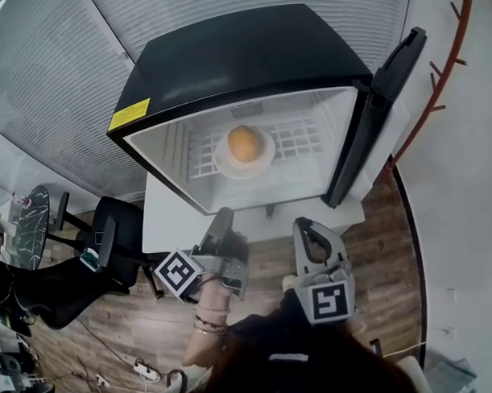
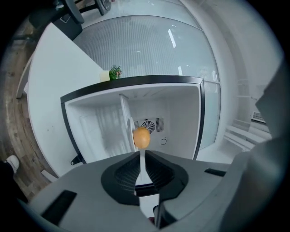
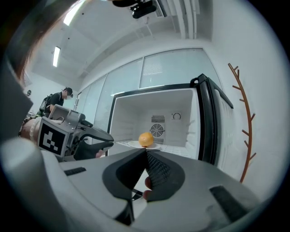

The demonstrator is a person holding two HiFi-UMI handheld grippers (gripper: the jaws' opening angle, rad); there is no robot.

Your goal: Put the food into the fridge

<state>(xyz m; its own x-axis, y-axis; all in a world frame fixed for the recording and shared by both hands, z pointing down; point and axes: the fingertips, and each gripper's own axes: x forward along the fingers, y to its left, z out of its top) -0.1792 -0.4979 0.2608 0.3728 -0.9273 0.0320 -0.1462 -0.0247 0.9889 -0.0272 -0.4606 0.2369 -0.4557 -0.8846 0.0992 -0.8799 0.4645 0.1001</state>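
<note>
The fridge [image 1: 249, 46] stands open in front of you, its door [image 1: 387, 90] swung out to the right. The food, an orange [image 1: 243, 143], is already inside: it sits on a white plate [image 1: 229, 166] that rests on the wire shelf [image 1: 304, 137], roughly at the middle of the compartment and in front of the round fan grille [image 3: 157, 130] on the far wall.

Your left tool [image 1: 223, 221] hangs near the lower front edge of the fridge, outside the compartment and pointing in at the orange. Its jaws are drawn together to a thin slit, with nothing gripped between them. Your right tool [image 1: 305, 227] is just to its right, a little nearer to you and also outside the fridge. Its jaws meet at the tips and hold nothing.

Neither tool touches the orange or the plate. A black chair [image 1: 110, 237] stands on the wooden floor [image 1: 264, 259] to the left of the fridge.
</note>
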